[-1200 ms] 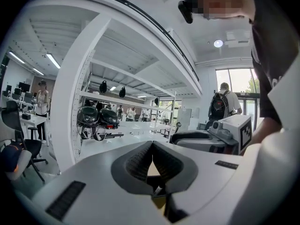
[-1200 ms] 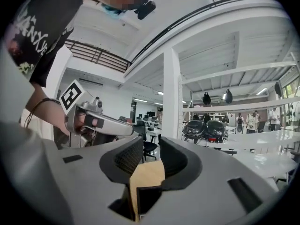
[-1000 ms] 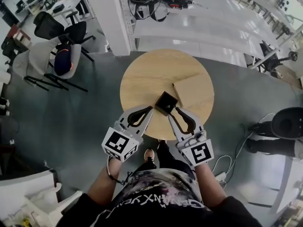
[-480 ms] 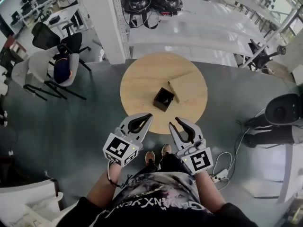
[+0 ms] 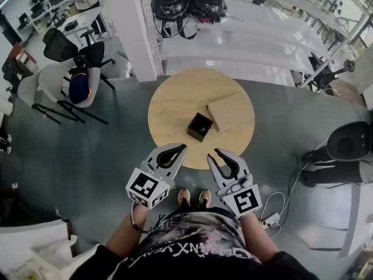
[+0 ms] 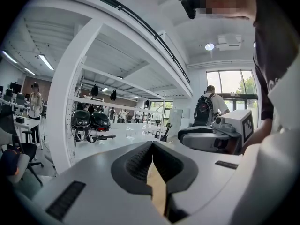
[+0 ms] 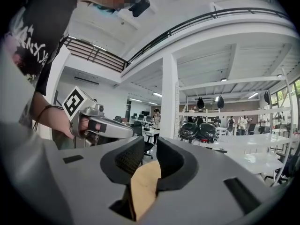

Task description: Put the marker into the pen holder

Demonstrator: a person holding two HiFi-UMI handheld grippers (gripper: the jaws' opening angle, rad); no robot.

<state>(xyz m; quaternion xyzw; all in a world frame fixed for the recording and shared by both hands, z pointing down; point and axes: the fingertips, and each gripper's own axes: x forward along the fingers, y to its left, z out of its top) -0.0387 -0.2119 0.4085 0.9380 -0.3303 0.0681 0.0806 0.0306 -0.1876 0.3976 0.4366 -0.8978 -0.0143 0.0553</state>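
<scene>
— Where's the marker?
— I see none on the table (image 5: 175, 104) or in a gripper. Whether it's inside the holder (image 5: 200, 126), I can't tell.
— Grippers?
— Left gripper (image 5: 179, 149) closed, empty. Right gripper (image 5: 217, 154) slightly parted, empty. Holder lies straight ahead, equally near both; box (image 5: 231, 112) just right of it.

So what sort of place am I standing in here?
Most likely an open-plan lab or tech workspace: office chairs beside desks with monitors, white industrial shelving carrying black helmets, and a round wooden table on a grey floor.
</scene>
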